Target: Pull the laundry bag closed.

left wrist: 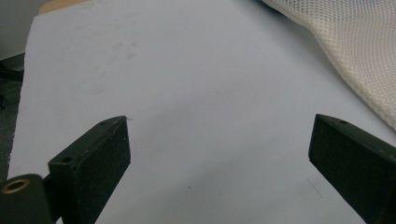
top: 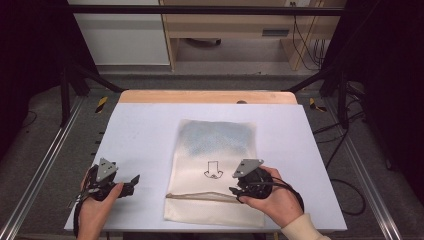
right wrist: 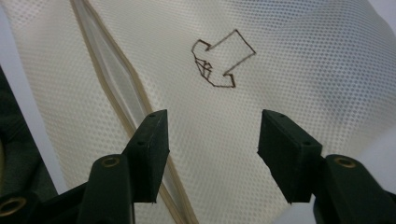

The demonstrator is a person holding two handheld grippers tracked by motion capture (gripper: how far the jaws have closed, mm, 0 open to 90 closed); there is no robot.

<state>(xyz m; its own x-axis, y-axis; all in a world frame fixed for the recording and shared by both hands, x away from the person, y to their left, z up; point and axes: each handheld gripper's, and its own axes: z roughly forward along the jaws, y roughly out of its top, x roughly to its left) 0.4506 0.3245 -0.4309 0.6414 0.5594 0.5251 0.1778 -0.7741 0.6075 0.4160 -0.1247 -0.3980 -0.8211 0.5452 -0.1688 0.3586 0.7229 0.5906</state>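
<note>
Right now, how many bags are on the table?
1. A mesh bag lies flat at the table's centre, under the right gripper; the left gripper is off to its side. Nothing seems hidden.

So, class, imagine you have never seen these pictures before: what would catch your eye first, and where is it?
A cream mesh bag lies flat in the middle of the pale table, with a dark arrow outline drawn on it and a zip strip across its near end. The right gripper hangs open over the bag by the zip, while the left gripper waits open over bare table to the bag's left.
</note>
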